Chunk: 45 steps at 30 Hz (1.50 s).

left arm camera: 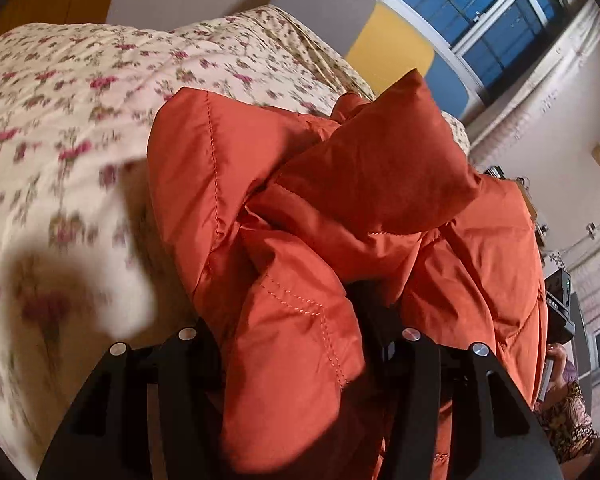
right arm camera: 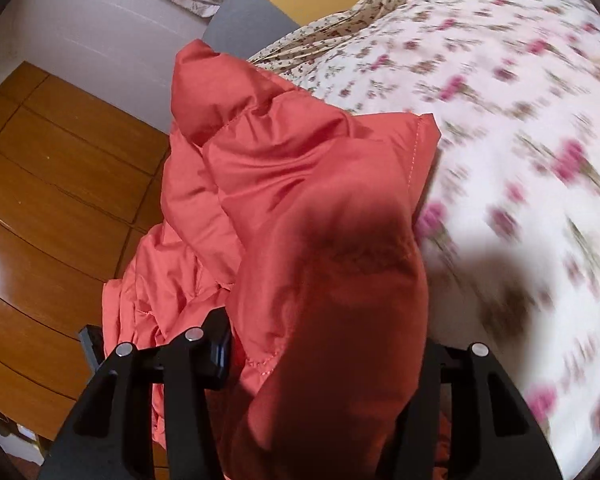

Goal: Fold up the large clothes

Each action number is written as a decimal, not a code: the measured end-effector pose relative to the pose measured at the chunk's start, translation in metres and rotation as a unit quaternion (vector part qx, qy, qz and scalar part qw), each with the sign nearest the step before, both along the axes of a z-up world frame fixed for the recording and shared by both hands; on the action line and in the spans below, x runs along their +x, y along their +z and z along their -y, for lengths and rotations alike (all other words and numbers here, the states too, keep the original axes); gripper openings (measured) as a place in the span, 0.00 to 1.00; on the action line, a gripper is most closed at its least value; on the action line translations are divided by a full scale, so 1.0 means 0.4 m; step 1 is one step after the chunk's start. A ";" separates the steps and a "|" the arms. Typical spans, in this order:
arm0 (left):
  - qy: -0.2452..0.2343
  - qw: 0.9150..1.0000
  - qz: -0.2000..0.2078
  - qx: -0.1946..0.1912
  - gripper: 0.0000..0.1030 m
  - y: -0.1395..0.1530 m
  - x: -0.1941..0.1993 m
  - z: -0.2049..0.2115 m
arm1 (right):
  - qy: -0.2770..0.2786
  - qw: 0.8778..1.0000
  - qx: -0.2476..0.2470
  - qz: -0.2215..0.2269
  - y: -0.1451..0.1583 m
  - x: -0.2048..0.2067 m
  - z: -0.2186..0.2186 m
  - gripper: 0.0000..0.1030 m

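Orange quilted puffer jacket (left arm camera: 300,208) filled the near field of both wrist views, bunched between each tool's black arms. Left gripper (left arm camera: 296,344), tilted downward, had its jaws about half closed on a thick fold of padding; right gripper (right arm camera: 316,344), also angled down, clamped another padded fold likewise. Beyond, the jacket rose above a cream bedspread with pink flowers (left arm camera: 60,100). Farther off stood a grey and yellow headboard (left arm camera: 340,12).
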<state>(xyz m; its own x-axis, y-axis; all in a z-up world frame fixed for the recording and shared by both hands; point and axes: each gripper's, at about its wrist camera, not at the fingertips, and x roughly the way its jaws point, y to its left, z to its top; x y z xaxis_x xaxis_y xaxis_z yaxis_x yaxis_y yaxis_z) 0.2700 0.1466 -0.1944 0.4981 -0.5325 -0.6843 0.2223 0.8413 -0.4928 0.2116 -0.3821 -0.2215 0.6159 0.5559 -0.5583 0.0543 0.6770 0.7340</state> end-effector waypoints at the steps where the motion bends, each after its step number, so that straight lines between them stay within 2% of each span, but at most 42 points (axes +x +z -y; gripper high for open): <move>1: -0.004 1.000 0.001 0.001 0.52 0.001 -0.020 0.008 | -0.003 1.000 -0.002 0.001 0.001 -0.022 0.007 0.49; 6: 0.001 1.000 0.012 0.010 0.53 0.001 -0.070 0.029 | -0.025 1.000 0.002 0.008 -0.003 -0.091 0.028 0.50; 7: 0.010 1.000 0.011 0.012 0.57 0.003 -0.071 0.027 | -0.031 0.999 0.003 0.008 -0.005 -0.070 0.027 0.52; 9: 0.032 0.999 0.002 0.018 0.64 0.013 -0.069 0.016 | -0.051 0.999 -0.010 0.002 -0.001 -0.103 0.031 0.60; 10: 0.043 0.999 0.004 0.016 0.65 0.023 -0.070 0.004 | -0.058 0.998 -0.021 0.000 0.008 -0.114 0.033 0.61; 12: 0.081 0.996 0.023 0.009 0.65 0.058 -0.098 -0.040 | -0.079 0.995 -0.060 0.003 0.037 -0.147 0.039 0.80; 14: 0.125 0.991 0.056 0.009 0.77 0.101 -0.123 -0.080 | -0.105 0.988 -0.108 0.018 0.076 -0.178 0.047 0.83; 16: 0.142 0.985 0.103 0.005 0.84 0.151 -0.133 -0.098 | -0.120 0.979 -0.157 0.041 0.124 -0.195 0.054 0.83; 18: 0.113 0.987 0.117 0.019 0.86 0.183 -0.098 -0.069 | -0.107 0.974 -0.190 0.059 0.160 -0.168 0.039 0.84; 21: 0.060 0.990 0.118 0.047 0.86 0.193 -0.021 0.004 | -0.070 0.969 -0.228 0.071 0.193 -0.083 0.000 0.85; 23: 0.051 0.992 0.097 0.063 0.86 0.171 0.040 0.041 | -0.050 0.965 -0.249 0.069 0.198 -0.030 -0.031 0.85; 25: 0.045 0.997 0.058 0.031 0.86 0.139 0.083 0.055 | -0.050 0.959 -0.273 0.055 0.183 0.043 -0.052 0.85; 26: 0.048 0.998 0.046 0.012 0.82 0.125 0.093 0.060 | -0.048 0.960 -0.270 0.051 0.178 0.057 -0.059 0.84; 27: 0.047 0.998 0.042 -0.006 0.76 0.114 0.084 0.072 | -0.047 0.962 -0.265 0.048 0.173 0.065 -0.065 0.77; 28: 0.045 0.998 0.040 -0.012 0.62 0.105 0.081 0.079 | -0.046 0.962 -0.264 0.047 0.161 0.044 -0.067 0.68; 29: 0.046 0.998 0.040 -0.012 0.48 0.098 0.069 0.086 | -0.044 0.962 -0.266 0.047 0.157 0.032 -0.074 0.51; 30: 0.047 0.998 0.045 -0.011 0.40 0.094 0.054 0.093 | -0.042 0.960 -0.271 0.048 0.157 0.026 -0.079 0.40; 31: 0.045 0.997 0.054 -0.011 0.32 0.097 0.029 0.099 | -0.039 0.959 -0.276 0.053 0.161 0.018 -0.084 0.34; 32: 0.045 0.997 0.062 -0.010 0.25 0.104 0.020 0.097 | -0.038 0.958 -0.278 0.058 0.171 0.006 -0.092 0.25; 33: 0.048 0.996 0.077 -0.008 0.23 0.121 0.003 0.094 | -0.036 0.958 -0.278 0.063 0.181 -0.007 -0.093 0.20; 36: 0.065 0.990 0.121 -0.011 0.19 0.189 -0.023 0.077 | -0.044 0.959 -0.267 0.088 0.246 -0.045 -0.085 0.15; 39: 0.103 0.978 0.182 -0.014 0.19 0.284 -0.028 0.055 | -0.064 0.955 -0.262 0.122 0.325 -0.046 -0.077 0.14; 43: 0.143 0.961 0.235 -0.008 0.19 0.372 0.017 0.057 | -0.109 0.951 -0.248 0.145 0.403 0.008 -0.059 0.14; 45: 0.163 0.957 0.241 0.003 0.19 0.385 0.054 0.065 | -0.142 0.950 -0.243 0.138 0.414 0.058 -0.048 0.11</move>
